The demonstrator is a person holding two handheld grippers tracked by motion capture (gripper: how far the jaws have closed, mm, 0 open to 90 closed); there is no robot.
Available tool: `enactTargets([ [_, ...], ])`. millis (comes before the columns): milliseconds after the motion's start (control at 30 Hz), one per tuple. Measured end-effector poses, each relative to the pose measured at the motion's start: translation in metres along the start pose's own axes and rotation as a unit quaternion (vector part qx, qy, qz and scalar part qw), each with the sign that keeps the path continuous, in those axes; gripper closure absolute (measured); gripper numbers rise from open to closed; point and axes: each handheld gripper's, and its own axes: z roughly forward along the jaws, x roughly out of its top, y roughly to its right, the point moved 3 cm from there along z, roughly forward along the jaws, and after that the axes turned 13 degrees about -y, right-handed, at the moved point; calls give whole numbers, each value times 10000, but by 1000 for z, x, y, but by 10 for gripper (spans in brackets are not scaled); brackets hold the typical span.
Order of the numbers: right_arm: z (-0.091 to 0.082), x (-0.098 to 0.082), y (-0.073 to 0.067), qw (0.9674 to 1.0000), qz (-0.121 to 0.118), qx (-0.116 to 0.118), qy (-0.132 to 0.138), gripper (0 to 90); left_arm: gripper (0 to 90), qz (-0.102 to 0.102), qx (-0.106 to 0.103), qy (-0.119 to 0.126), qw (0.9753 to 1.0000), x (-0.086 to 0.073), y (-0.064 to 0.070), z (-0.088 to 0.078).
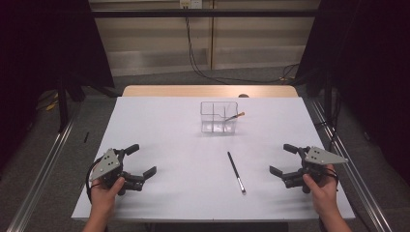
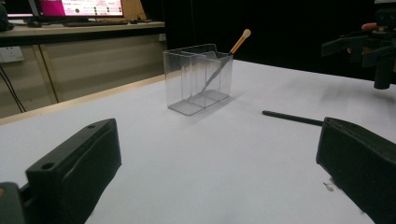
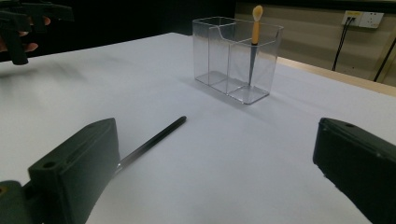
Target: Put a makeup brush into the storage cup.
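Resting with both grippers spread wide, nothing held.
Left gripper (image 1: 137, 164) and right gripper (image 1: 283, 161) flank the brush (image 1: 236, 172); holder (image 1: 219, 117) beyond.

1. A white desk (image 1: 159, 130) with a wooden strip along its far edge (image 1: 183, 91).
2. Black cables (image 1: 198, 63) hang down the beige wall behind it and trail across the grey floor.
3. A wall socket (image 3: 363, 18) sits on that wall.
4. A lit monitor (image 2: 81, 7) stands on a side counter.
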Motion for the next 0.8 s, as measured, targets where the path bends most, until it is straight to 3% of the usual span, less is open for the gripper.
enactTargets([
  [400, 17, 7, -3, 9998, 5, 99, -151, 1, 0, -3, -41, -13, 10000, 0, 0, 3],
  [800, 28, 16, -5, 9998, 33, 182, -70, 1, 0, 1, -38, -31, 10000, 1, 0, 5],
])
